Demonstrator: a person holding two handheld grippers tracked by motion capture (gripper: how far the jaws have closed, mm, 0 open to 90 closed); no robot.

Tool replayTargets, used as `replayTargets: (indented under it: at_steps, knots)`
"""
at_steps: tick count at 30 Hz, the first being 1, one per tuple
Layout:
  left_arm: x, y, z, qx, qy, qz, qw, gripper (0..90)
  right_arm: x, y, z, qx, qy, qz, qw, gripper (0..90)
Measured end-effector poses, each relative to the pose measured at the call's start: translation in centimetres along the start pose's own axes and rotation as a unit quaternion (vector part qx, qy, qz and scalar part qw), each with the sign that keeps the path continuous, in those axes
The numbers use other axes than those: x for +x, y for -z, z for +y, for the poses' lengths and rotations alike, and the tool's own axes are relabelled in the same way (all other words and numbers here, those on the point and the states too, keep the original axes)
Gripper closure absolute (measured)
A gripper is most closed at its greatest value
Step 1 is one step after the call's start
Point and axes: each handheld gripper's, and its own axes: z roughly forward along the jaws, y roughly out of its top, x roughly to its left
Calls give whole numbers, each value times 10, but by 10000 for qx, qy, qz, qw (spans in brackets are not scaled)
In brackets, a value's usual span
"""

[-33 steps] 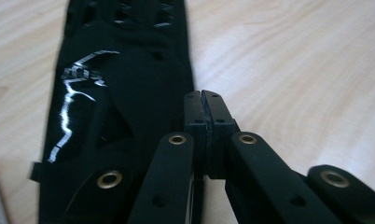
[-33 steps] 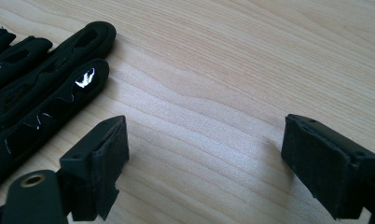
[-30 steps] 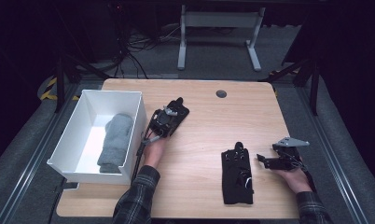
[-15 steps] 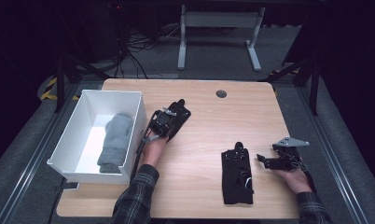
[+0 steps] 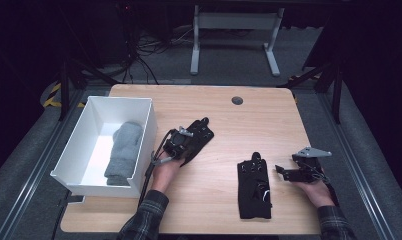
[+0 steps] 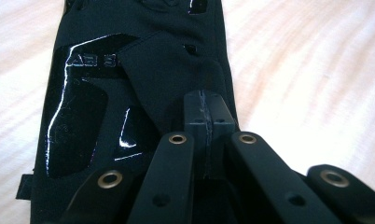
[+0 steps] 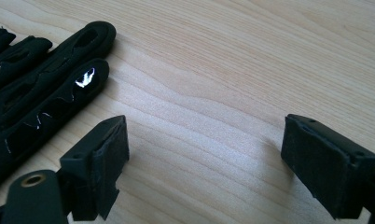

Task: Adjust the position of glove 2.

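Beside the bin: a black glove [image 5: 194,140] lies flat on the table [image 5: 224,120], just right of the white bin [image 5: 139,145], with the left gripper [image 5: 181,145] on top of it.
Left gripper: jaws pressed together in the left gripper view, a pinch of the glove's [image 6: 143,65] cuff fabric caught at the tips [image 6: 205,112].
Right gripper: jaws spread wide and holding nothing, low over bare wood [image 7: 213,116], at the table's right edge, well away from the bin [image 5: 296,172].
Second glove: flat on the table between the two grippers [image 5: 254,187], its fingers [image 7: 45,84] just beside the right gripper's left jaw.
In the bin: a grey folded cloth [image 5: 123,152], untouched.
Handling: the glove looks light, soft and limp, likely to sag and dangle from one pinch; the glossy patches may be slippery.
Where to grip: probably best on the plain cuff fabric or an edge, not the shiny print.
Risk: a thin pinch could slide off once the glove is lifted.
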Motion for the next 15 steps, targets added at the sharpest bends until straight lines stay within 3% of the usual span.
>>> replayTargets:
  at_steps: [15]
  knots:
    - [-47, 7, -22, -80, -262, -292, 9992, 900, 0, 0, 0, -2, 3, 5, 10000, 158]
